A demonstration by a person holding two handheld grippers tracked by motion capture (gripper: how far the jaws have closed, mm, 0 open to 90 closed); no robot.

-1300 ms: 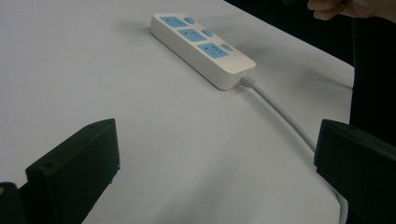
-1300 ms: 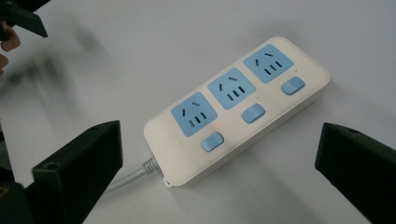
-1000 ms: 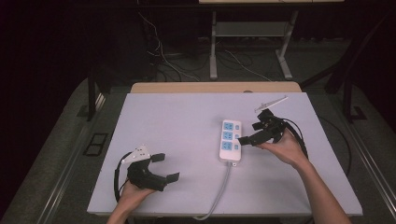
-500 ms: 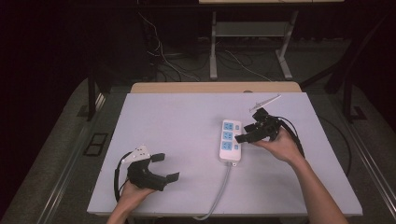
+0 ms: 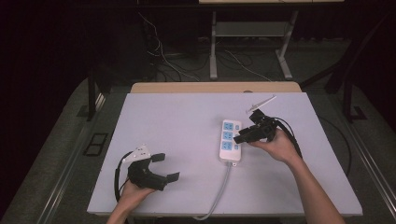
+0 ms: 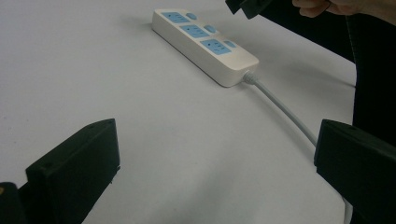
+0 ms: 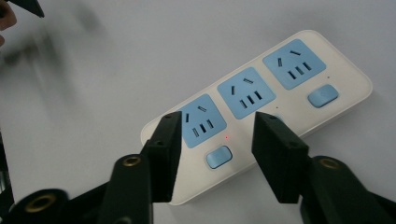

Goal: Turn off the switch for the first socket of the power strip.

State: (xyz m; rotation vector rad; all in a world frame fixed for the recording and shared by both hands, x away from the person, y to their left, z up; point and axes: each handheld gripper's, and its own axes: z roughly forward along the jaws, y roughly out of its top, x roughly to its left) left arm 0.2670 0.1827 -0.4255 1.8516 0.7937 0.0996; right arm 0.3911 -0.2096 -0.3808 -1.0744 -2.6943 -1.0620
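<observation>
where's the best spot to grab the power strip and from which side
Grip the power strip across its narrow width, jaws on the two long flat side walls, coming from above. It lies flat, so the sides are the only opposed faces; the cable end keeps the blue sockets clear.

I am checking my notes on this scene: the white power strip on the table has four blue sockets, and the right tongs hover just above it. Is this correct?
Not quite: the power strip has three blue sockets, not four, as the right gripper view shows plainly. The rest stands: it is white, lies on the table, and the right tongs hover just above it.
</observation>
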